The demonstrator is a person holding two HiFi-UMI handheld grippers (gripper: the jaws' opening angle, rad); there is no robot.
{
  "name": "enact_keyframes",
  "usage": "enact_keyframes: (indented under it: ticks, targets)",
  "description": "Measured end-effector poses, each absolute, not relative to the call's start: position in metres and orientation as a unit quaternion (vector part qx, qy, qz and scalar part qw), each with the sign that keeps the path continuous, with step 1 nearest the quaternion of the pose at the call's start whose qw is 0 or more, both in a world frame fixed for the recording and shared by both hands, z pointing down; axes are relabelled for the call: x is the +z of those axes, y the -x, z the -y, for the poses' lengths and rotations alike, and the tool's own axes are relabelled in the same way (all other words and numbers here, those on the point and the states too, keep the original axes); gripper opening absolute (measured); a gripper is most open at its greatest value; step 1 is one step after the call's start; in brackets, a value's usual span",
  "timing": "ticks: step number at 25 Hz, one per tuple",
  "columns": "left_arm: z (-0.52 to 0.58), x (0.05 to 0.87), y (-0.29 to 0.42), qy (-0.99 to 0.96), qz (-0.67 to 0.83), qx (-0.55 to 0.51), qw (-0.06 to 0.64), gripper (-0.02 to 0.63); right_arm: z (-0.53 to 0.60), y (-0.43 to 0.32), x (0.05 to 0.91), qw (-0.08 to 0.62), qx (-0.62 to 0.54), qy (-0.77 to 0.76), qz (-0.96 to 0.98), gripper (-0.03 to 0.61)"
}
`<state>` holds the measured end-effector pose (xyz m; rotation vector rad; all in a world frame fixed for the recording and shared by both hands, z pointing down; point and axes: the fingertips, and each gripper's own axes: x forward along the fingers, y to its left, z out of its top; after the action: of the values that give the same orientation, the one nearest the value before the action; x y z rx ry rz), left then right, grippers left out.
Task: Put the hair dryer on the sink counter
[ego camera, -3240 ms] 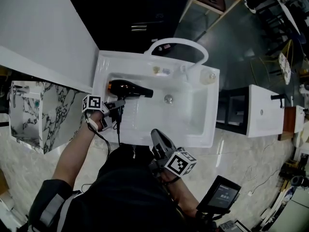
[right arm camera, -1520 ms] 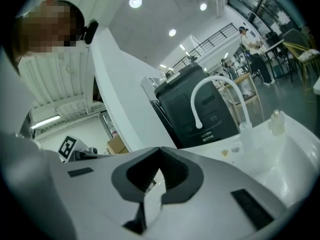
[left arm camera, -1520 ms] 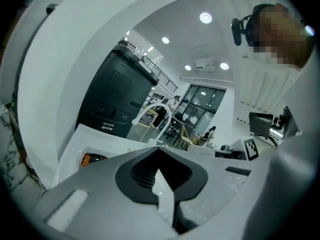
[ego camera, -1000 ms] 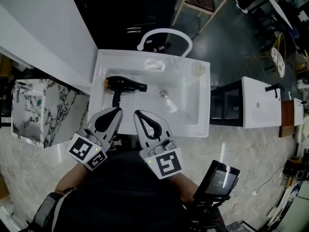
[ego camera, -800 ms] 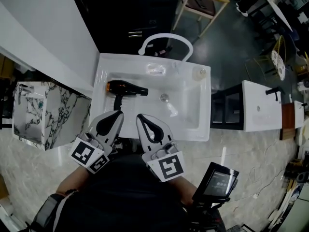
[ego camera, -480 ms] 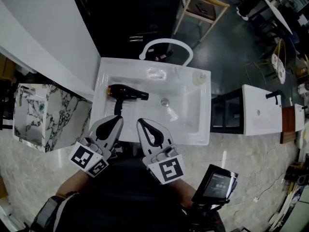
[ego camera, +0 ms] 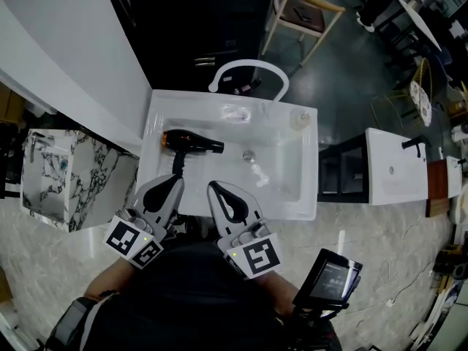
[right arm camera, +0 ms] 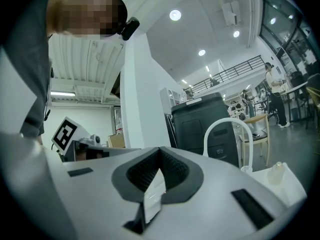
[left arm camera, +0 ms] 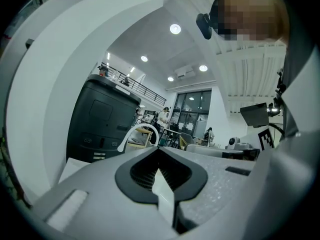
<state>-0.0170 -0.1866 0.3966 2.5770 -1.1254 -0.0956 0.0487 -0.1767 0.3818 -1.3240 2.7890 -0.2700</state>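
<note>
Hair dryer (ego camera: 191, 142): black body with an orange rear end, lying in the left part of the white sink (ego camera: 307, 196), upper left of centre in the head view. Whether it rests on a flat ledge or down in the bowl, I cannot tell from above.

Long axis: the barrel runs left to right across the frame, orange end at left, dark nozzle at right, toward the drain (ego camera: 248, 154). The handle stands off the barrel toward the bottom of the frame, that is, toward me.

Left tongs (ego camera: 173, 183): pads pressed together, nothing between them. They hang at the near rim of the sink, tip pointing up the frame. The end of the dryer handle lies just beyond that tip, near but apart from it.

Right tongs (ego camera: 214, 189): pads likewise together and empty. They sit beside the left pair, lower centre of the frame, tip at the same near rim.

Relation that matters: the dryer lies straight up the frame from my left tongs and up and to the left of my right tongs. My left is plainly the nearer, and the handle offers itself end-on to it.

Judgement: the dryer looks set down and let go, with both tongs clear of it. Should I take it again, the left pair would have to spread first and reach forward along the handle.

Other fittings: white arched faucet (ego camera: 248, 68) at the far rim of the sink.
</note>
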Motion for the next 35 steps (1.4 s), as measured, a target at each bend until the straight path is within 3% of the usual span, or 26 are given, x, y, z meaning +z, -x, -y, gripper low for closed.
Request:
enact_keyframes:
  ticks: [35]
  targets:
    - [0.1843,0.3995,0.0193,-0.903,0.394,-0.023,0.168,0.003,0.1715,-0.0481,0.3816,0.004,-0.089,0.432,-0.898,0.006]
